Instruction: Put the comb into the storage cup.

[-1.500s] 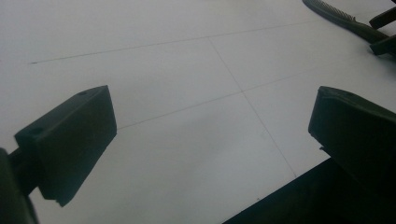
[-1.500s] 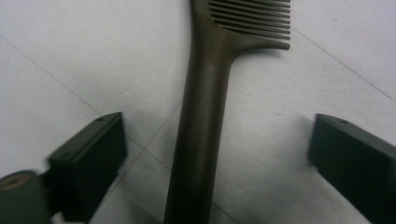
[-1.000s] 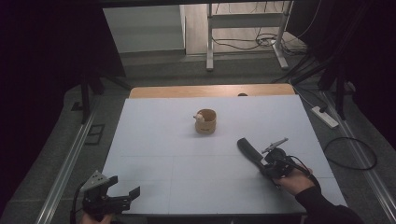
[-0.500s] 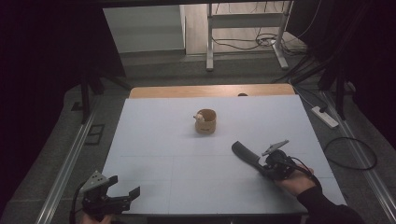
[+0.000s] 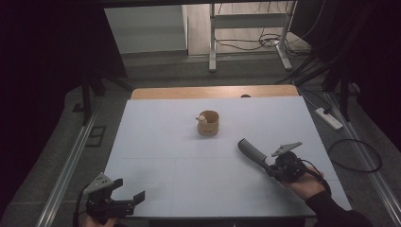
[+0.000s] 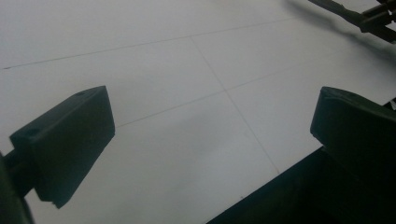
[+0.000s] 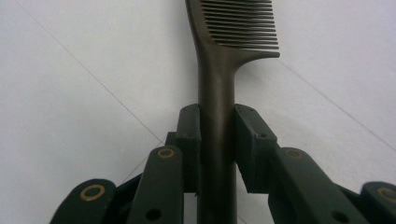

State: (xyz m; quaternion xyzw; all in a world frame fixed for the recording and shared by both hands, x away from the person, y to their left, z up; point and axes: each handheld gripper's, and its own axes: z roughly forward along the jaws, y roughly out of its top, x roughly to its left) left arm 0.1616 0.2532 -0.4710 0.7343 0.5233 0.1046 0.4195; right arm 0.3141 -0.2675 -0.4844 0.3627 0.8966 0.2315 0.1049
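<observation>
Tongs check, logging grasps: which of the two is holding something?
The right tongs, shut on the dark comb by its handle; the left tongs gape open.

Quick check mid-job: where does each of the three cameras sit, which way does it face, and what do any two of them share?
High view: above the near edge, facing forward and down on the white table, wooden cup, both hands' claws.
Left gripper view: on the left claw, facing across the table; its open jaws show.
Right gripper view: on the right claw, facing along the comb clamped by its handle.
Shared: the comb appears in high and right gripper views.
</observation>
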